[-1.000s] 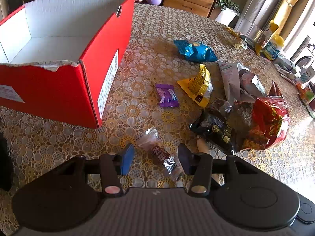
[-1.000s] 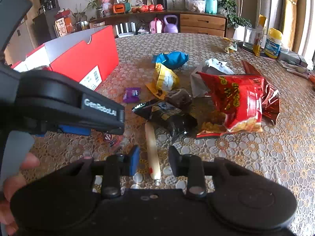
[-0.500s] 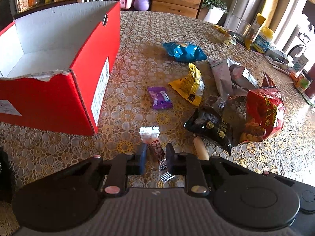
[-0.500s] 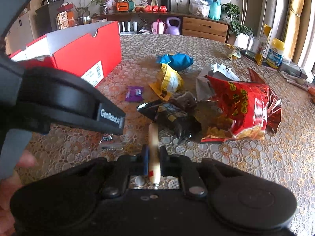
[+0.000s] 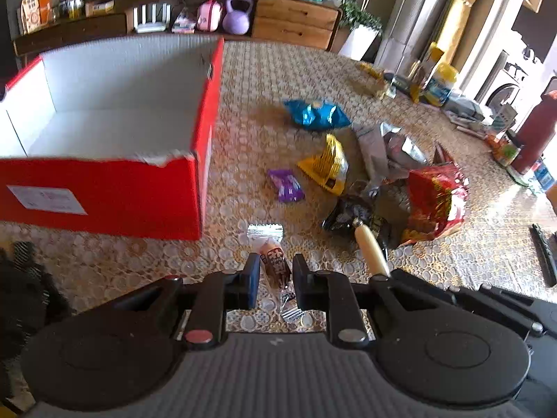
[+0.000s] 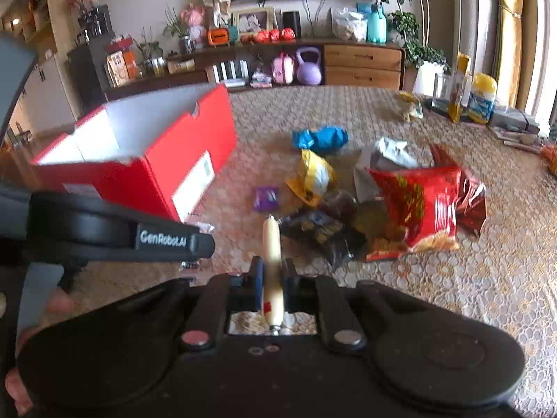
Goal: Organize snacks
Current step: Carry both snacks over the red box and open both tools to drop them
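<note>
My left gripper point(image 5: 275, 271) is shut on a small brown wrapped candy point(image 5: 273, 261), lifted above the table. My right gripper point(image 6: 271, 277) is shut on a pale sausage stick point(image 6: 271, 254), also raised; the stick shows in the left wrist view point(image 5: 370, 250). An open red box with a white inside point(image 5: 104, 188) stands at the left and also shows in the right wrist view point(image 6: 146, 174). On the table lie a purple candy point(image 5: 286, 185), a yellow packet point(image 5: 327, 165), a blue bag point(image 5: 315, 114), a black packet point(image 5: 348, 210), a silver bag point(image 5: 386, 149) and a red chip bag point(image 5: 435, 198).
The table has a lace-pattern cloth point(image 5: 278, 76). Bottles and a yellow-lidded tub point(image 5: 440, 83) stand at the far right edge, with a red bottle point(image 5: 534, 129) near it. A sideboard point(image 5: 292, 17) stands beyond the table. The left gripper's body point(image 6: 115, 230) crosses the right wrist view.
Both grippers closed, the left on the brown candy and the right on the sausage stick, and both have lifted their snacks up off the table.
</note>
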{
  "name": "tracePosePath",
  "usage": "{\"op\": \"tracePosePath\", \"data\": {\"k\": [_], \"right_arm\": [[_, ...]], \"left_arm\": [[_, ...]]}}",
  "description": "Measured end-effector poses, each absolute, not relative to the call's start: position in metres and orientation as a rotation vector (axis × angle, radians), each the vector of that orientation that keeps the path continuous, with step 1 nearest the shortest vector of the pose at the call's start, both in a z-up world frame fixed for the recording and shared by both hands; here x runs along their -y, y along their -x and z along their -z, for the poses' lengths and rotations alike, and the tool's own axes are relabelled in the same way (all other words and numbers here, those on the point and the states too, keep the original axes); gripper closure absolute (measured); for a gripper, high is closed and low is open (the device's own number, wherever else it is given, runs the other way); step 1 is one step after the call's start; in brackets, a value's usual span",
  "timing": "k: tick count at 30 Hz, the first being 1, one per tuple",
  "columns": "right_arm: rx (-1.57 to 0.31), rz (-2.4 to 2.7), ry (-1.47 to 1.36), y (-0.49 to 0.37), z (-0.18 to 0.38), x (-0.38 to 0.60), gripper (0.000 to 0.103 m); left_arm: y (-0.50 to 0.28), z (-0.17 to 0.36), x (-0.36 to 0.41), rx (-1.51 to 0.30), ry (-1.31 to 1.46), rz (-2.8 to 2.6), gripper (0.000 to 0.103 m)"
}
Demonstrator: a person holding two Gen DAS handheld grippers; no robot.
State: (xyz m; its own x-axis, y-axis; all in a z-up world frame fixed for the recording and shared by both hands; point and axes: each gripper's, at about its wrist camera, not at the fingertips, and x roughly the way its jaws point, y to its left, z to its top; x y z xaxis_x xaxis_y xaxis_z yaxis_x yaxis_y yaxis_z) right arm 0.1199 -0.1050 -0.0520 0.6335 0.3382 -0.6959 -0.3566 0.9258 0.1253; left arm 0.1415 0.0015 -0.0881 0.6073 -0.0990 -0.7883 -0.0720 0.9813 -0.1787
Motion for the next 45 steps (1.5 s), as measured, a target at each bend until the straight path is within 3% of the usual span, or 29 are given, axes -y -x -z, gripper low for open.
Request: {"op": "tracePosePath", "data": {"k": [27, 45], "right_arm": [[-0.645, -0.534, 0.013, -0.142, -0.057, 0.021, 0.094], [-0.709, -0.554, 0.075, -0.197, -0.029, -0.073, 0.094]], "left_arm": [[-0.137, -0.026, -0.096, -0.765, 0.151, -0.016, 0.083], [-0.195, 0.001, -0.191, -0.840, 0.096, -0.167, 0.083]]}}
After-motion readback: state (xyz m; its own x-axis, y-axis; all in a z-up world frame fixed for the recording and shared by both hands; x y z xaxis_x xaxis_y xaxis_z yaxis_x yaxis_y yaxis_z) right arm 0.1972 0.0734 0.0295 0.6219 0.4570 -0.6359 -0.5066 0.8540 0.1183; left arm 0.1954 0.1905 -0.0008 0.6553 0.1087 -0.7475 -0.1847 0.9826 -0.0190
